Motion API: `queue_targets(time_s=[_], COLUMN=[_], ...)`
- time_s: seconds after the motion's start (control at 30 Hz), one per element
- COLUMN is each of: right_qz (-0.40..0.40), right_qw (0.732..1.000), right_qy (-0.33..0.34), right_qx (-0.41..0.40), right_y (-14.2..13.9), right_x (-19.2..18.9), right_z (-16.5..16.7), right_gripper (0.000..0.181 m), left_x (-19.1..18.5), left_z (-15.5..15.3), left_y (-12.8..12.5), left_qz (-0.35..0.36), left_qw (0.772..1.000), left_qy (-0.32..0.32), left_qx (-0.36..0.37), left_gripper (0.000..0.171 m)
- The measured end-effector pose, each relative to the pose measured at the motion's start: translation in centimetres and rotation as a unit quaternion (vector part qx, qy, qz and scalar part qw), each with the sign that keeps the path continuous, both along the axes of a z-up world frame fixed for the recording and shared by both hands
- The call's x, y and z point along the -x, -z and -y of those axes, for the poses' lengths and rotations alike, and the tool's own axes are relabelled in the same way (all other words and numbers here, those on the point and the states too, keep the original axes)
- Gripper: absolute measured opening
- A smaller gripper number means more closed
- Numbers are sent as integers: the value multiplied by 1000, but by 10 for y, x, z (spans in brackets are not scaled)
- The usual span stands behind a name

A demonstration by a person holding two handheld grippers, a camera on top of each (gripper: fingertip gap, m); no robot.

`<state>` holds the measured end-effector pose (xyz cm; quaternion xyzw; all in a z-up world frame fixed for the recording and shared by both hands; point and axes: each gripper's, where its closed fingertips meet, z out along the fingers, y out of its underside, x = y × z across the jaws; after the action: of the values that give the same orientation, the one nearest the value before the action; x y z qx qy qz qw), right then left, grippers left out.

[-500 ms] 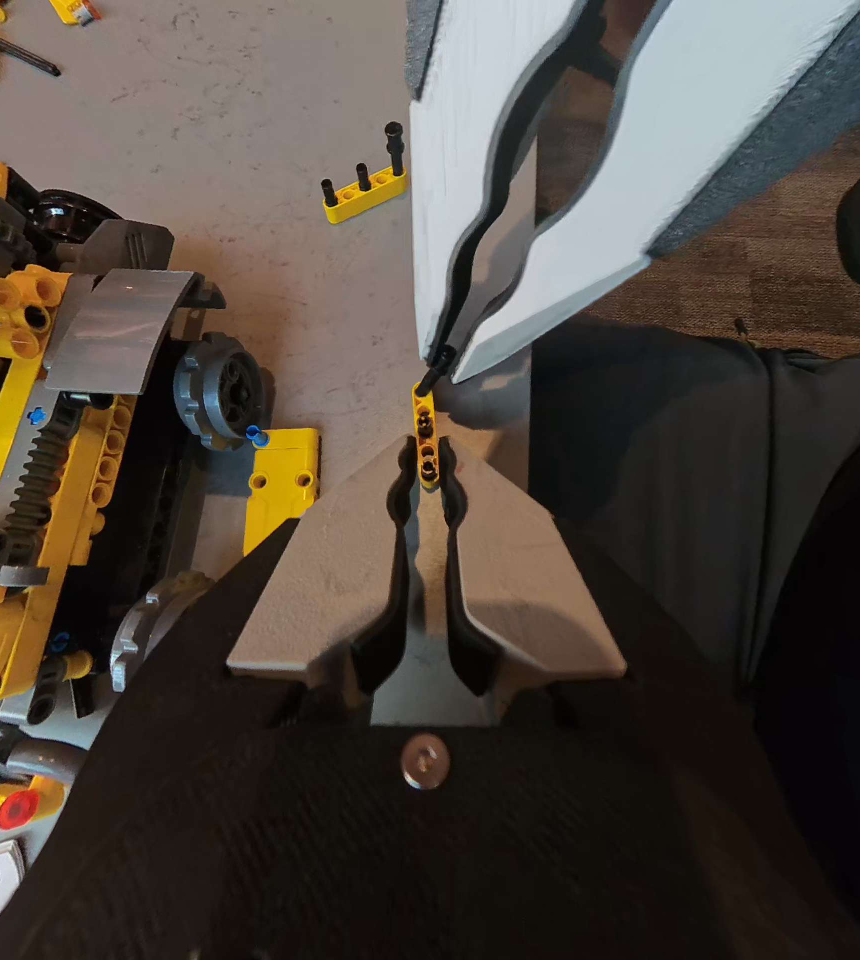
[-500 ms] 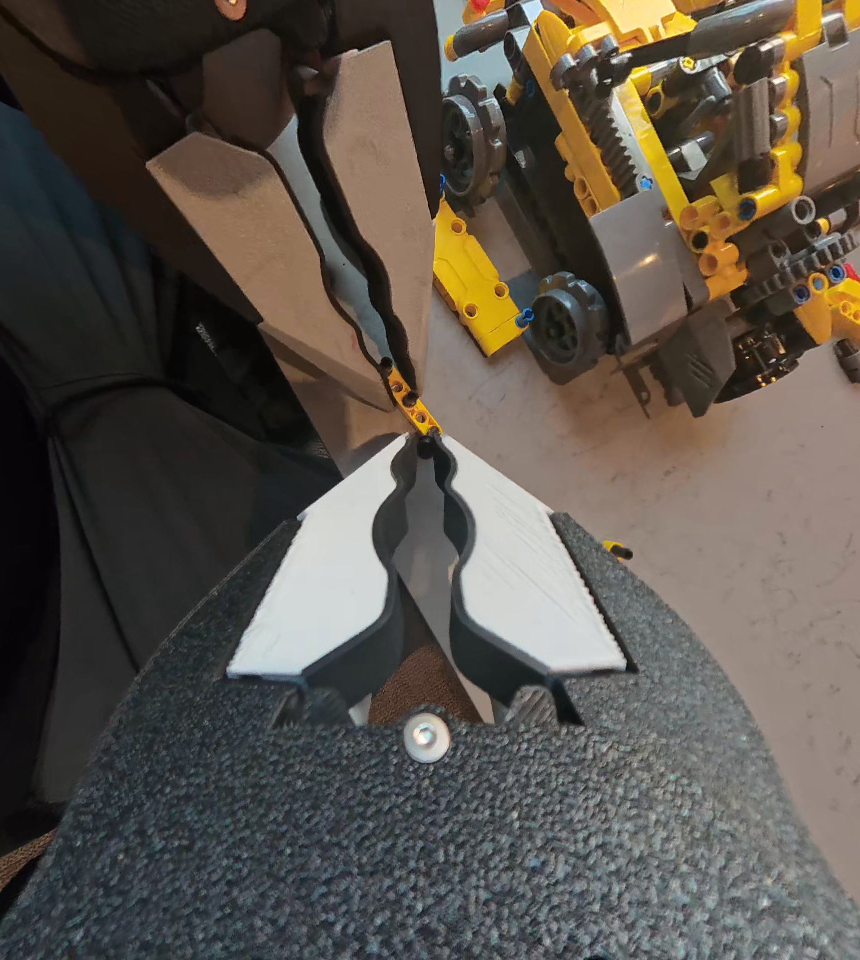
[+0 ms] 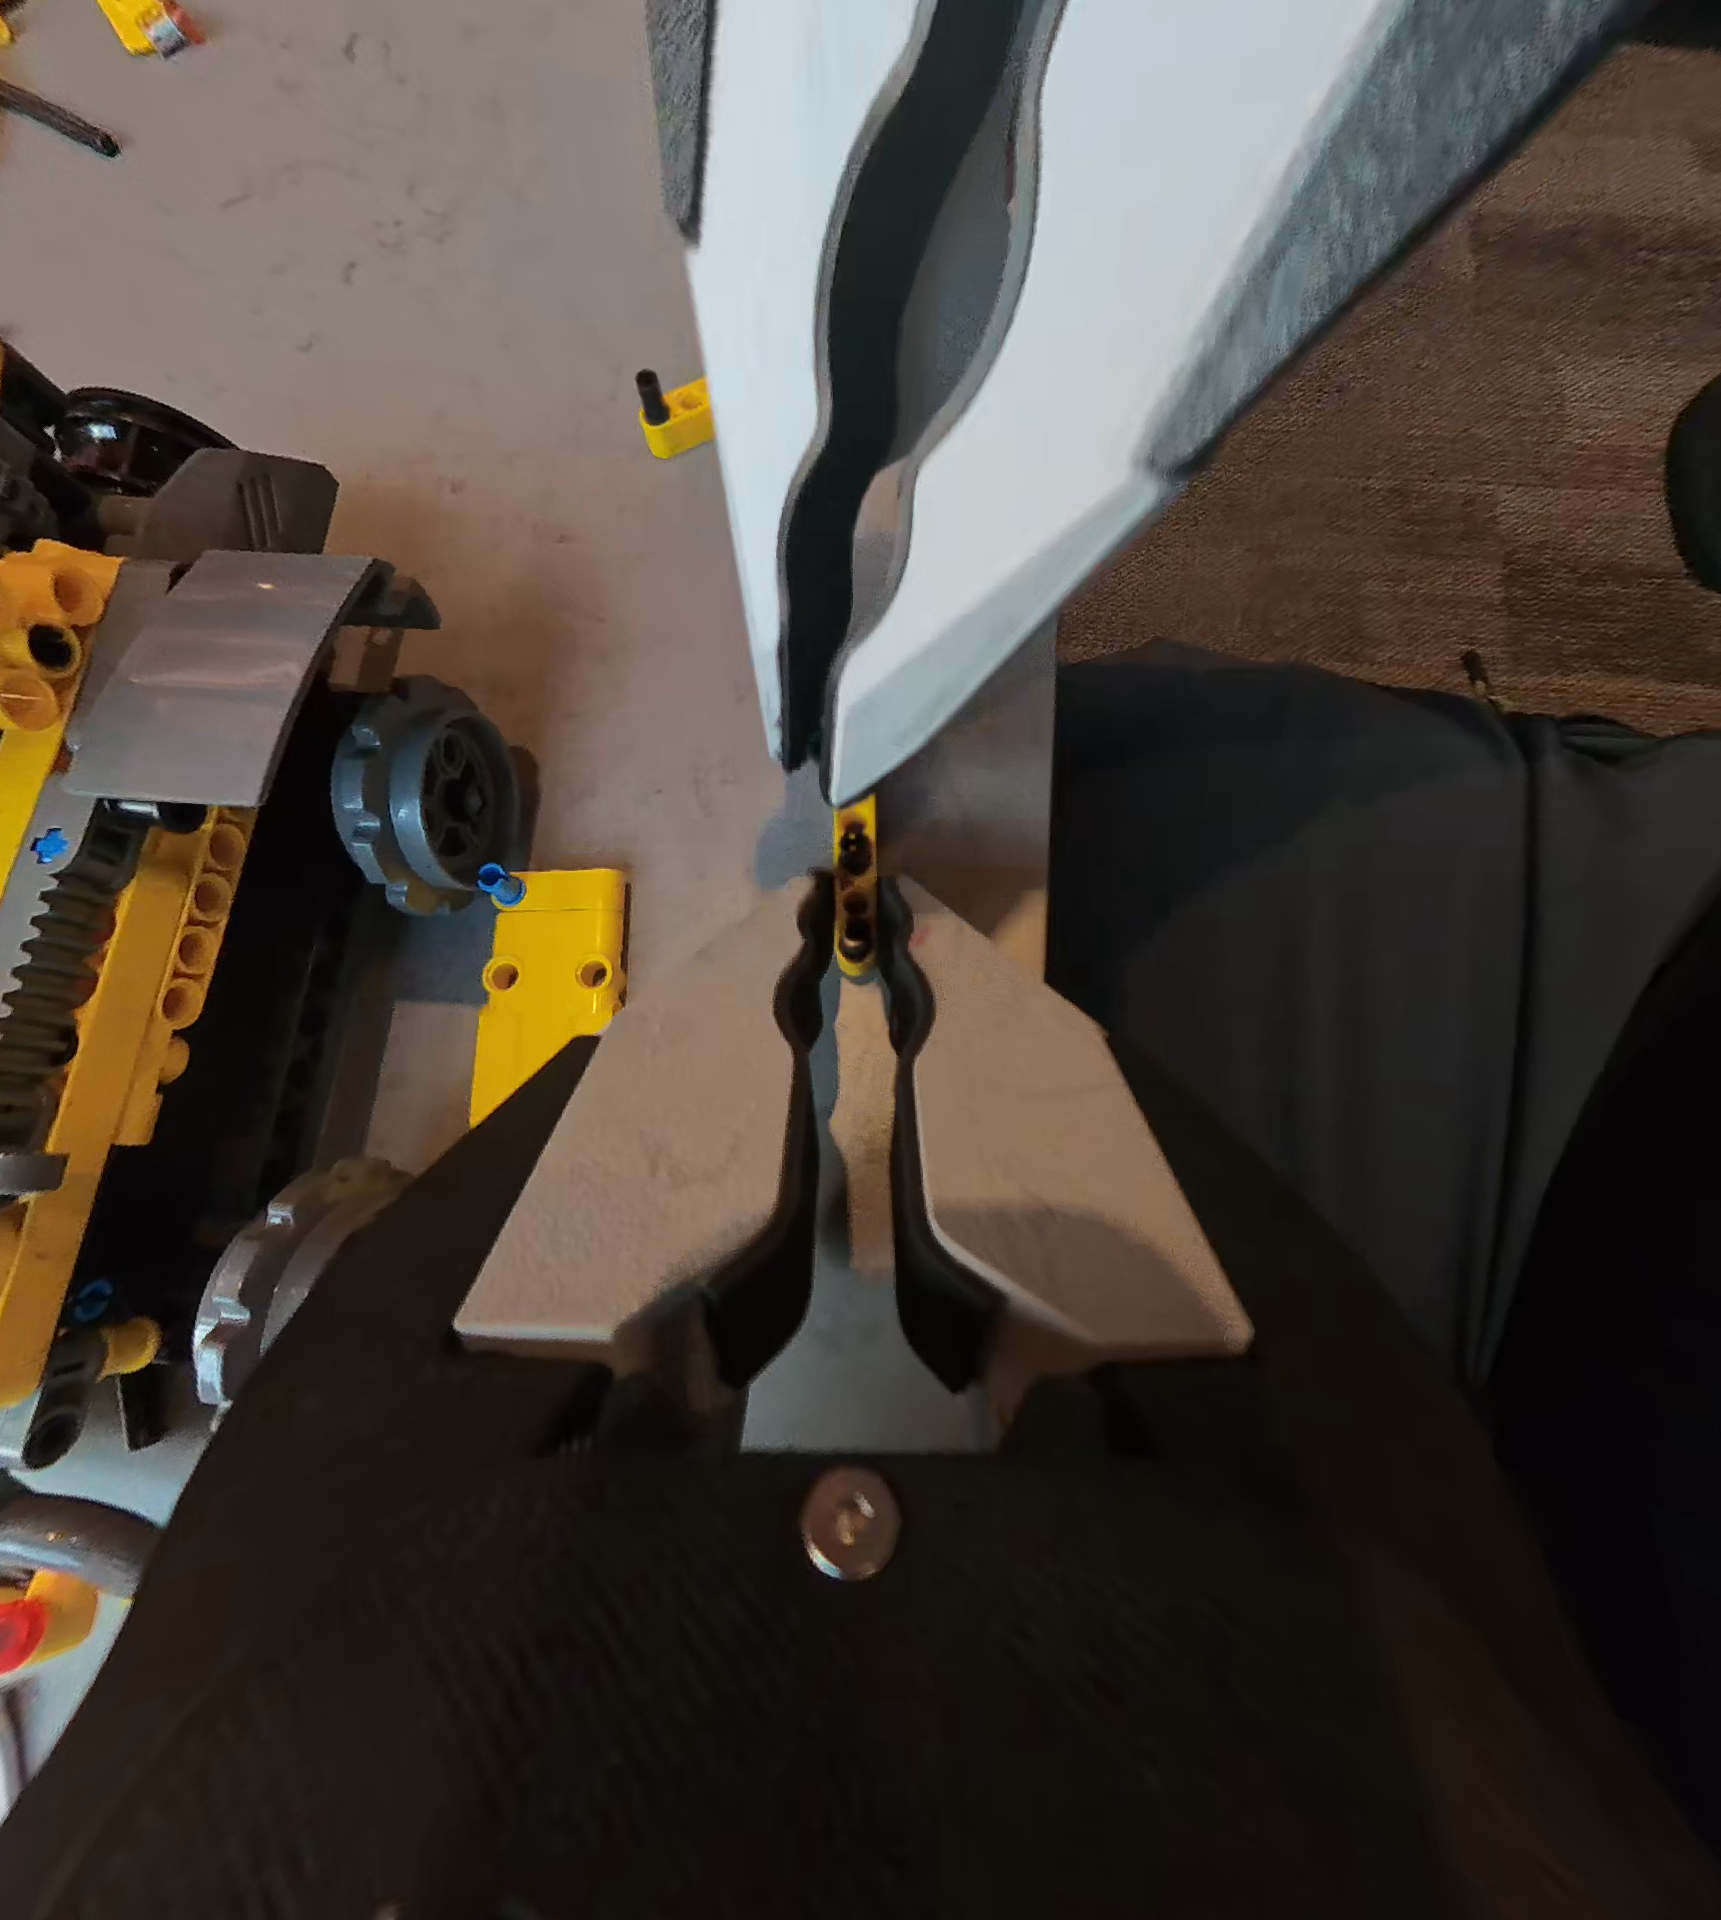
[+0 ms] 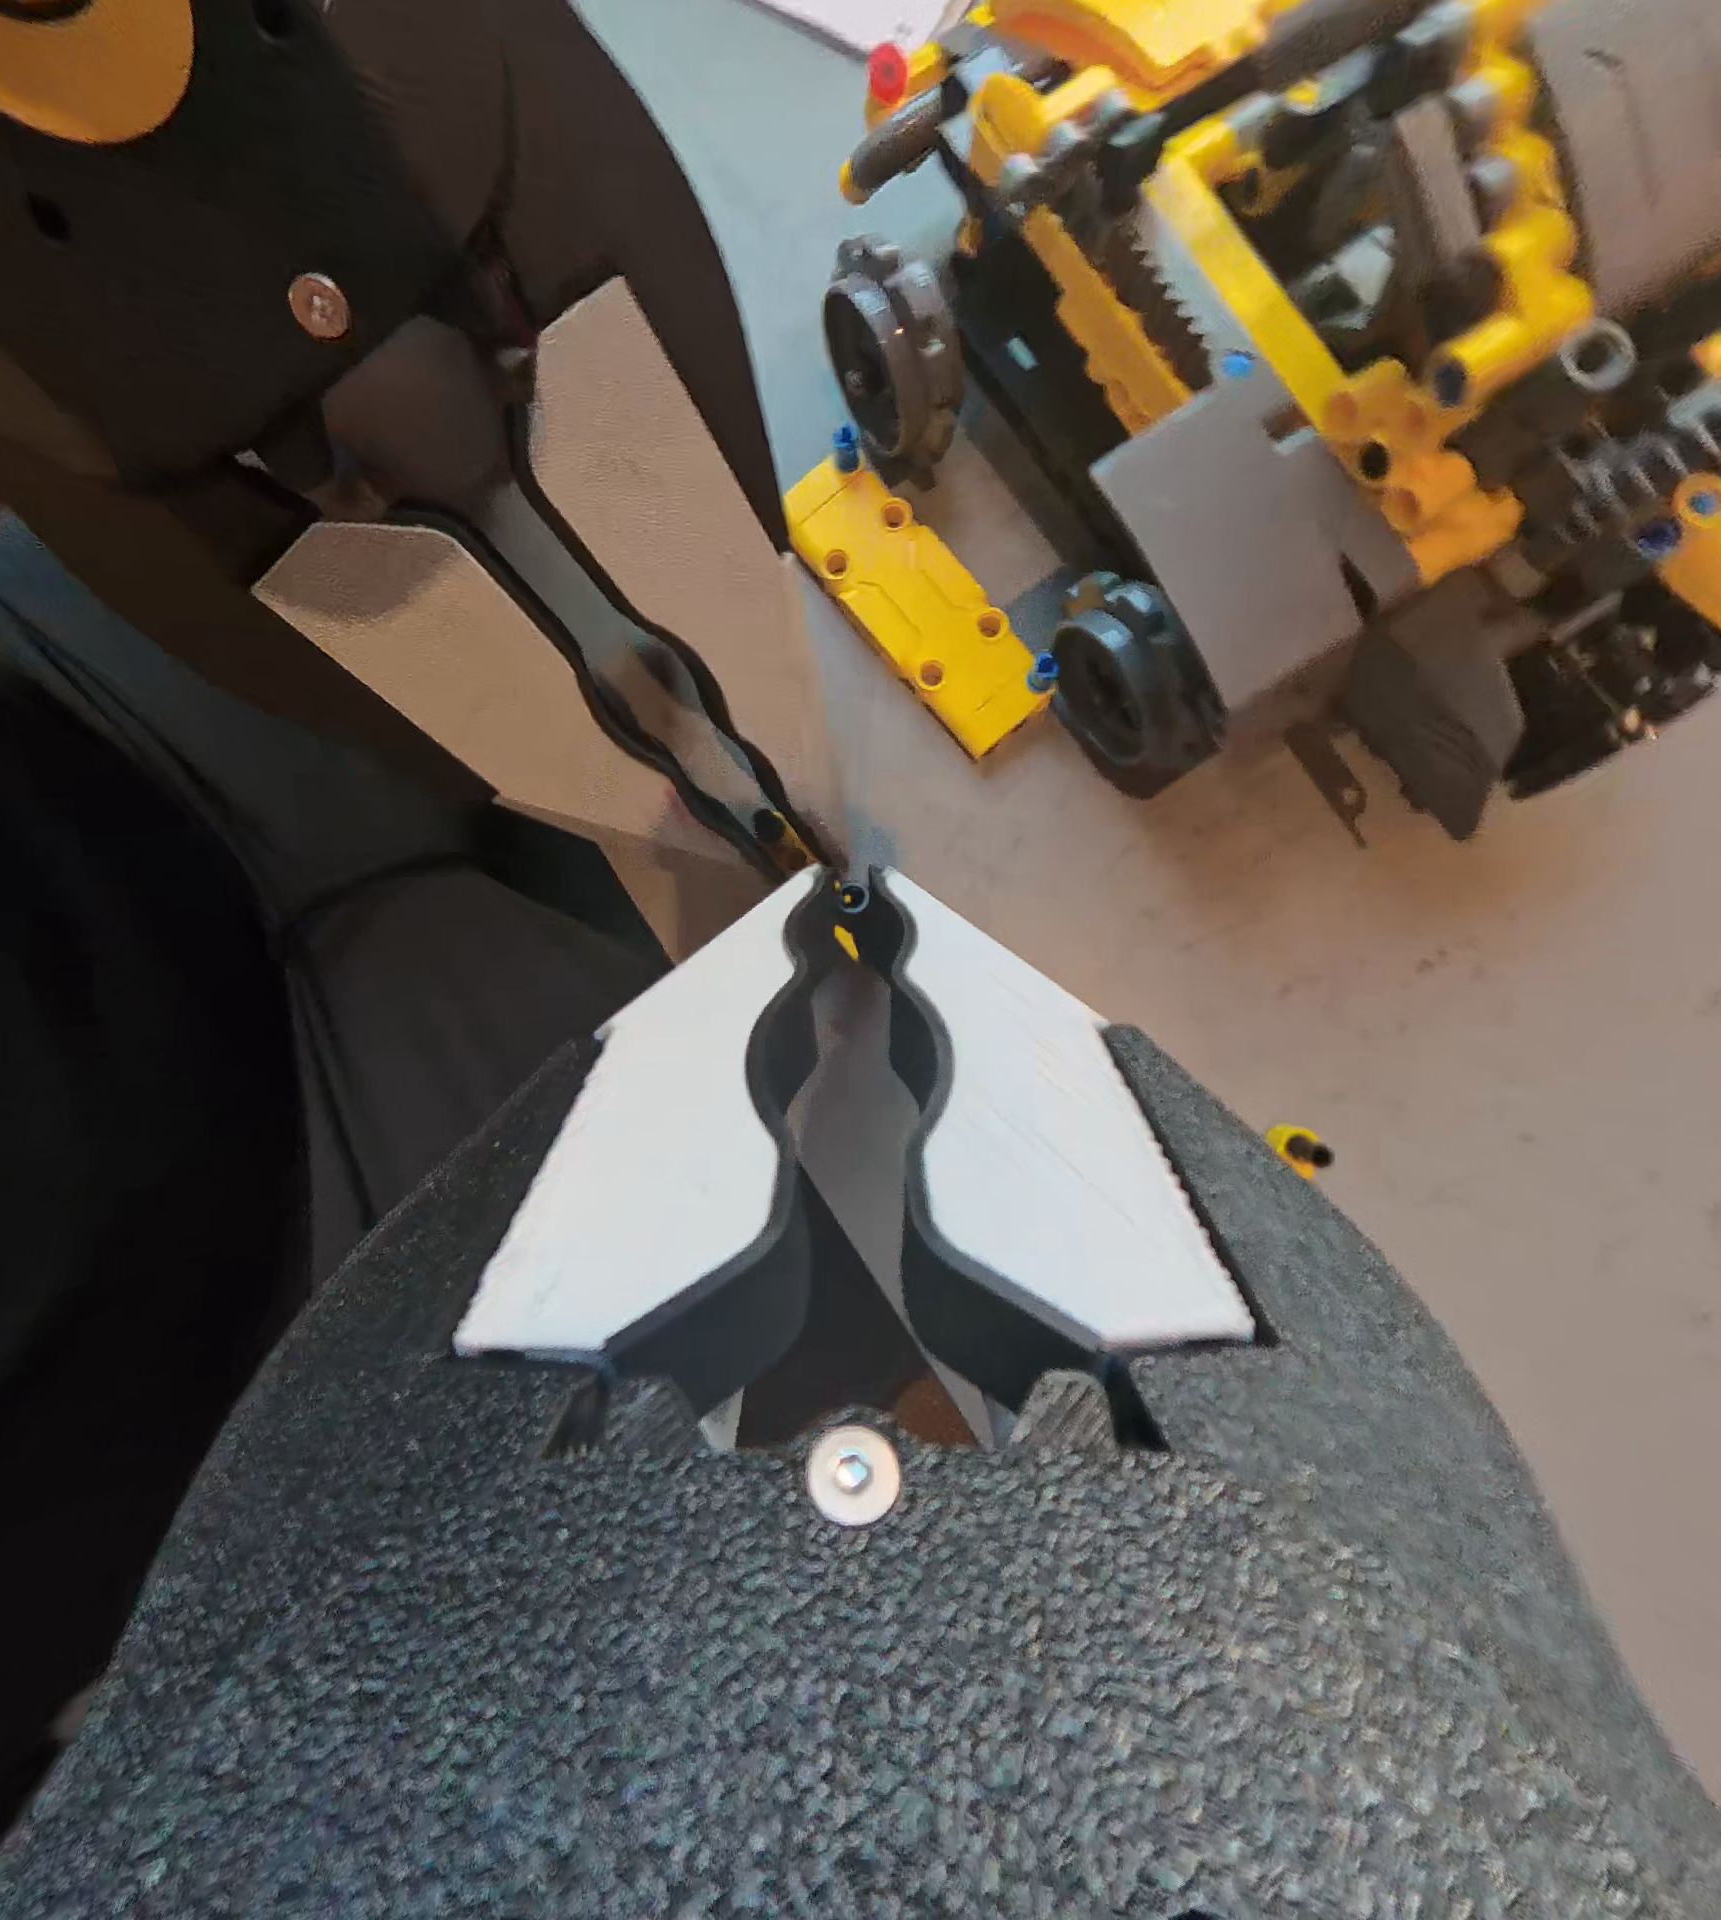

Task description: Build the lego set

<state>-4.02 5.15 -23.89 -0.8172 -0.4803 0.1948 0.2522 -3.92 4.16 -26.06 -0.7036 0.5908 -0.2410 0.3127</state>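
My left gripper (image 3: pixel 856 891), with grey fingers, is shut on a short yellow beam with holes (image 3: pixel 854 836) and holds it just above the table's edge. My right gripper (image 4: pixel 848 885), with white fingers, is shut on a small black pin (image 4: pixel 848 898) at the beam's far end. In the left wrist view the right gripper (image 3: pixel 814 774) comes down from above, its tips against the beam's end. In the right wrist view the left gripper (image 4: pixel 791 840) reaches in from the upper left. Most of the pin is hidden between the tips.
A yellow and grey brick-built vehicle (image 3: pixel 56 935) (image 4: pixel 1355 364) stands on the beige table (image 3: pixel 482 312), with a yellow panel (image 3: pixel 555 966) beside it. A small yellow beam with a black pin (image 3: pixel 674 410) lies beyond. A person's dark trousers (image 3: pixel 1355 1039) and brown carpet (image 3: pixel 1458 364) are past the edge.
My right gripper has moved in closer, so its tips now meet the end of the beam and the pin no longer shows in the left wrist view. The left gripper has hardly moved.
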Motion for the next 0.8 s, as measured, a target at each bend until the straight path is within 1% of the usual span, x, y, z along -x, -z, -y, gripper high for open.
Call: queue_targets(time_s=[0.03,0.1,0.13,0.23,0.33,0.4,0.43,0.6,0.73,0.8], right_qz=[-23,-67,-104,-197,-258,-273,-280,-292,-289,-297], right_qw=[1000,997,993,975,959,954,952,948,950,948], right_qy=[15,41,48,73,81,81,80,89,90,90], right_qx=[9,22,37,68,86,91,94,85,71,65], right_y=[-1,-3,-8,-23,-32,-31,-31,-32,-29,-31], right_x=[-3,-10,-10,-10,-7,-4,-3,-5,-9,-10], right_z=[-1,-4,-2,-1,1,3,4,4,6,7], right_gripper=[6,6,6,6,6,6,6,6,7,7], left_x=[0,0,0,0,0,0,1,1,1,2], left_z=[0,0,0,1,2,1,1,3,3,3], left_y=[0,0,0,0,0,0,0,-1,-1,-1], left_qz=[1,3,3,5,5,5,5,4,5,4], left_qw=[1000,1000,1000,1000,1000,1000,1000,1000,1000,1000], left_qy=[0,0,0,3,4,4,4,11,13,14], left_qx=[7,13,15,24,27,24,21,13,22,18], left_gripper=[4,4,4,4,4,13,14,16,16,19])
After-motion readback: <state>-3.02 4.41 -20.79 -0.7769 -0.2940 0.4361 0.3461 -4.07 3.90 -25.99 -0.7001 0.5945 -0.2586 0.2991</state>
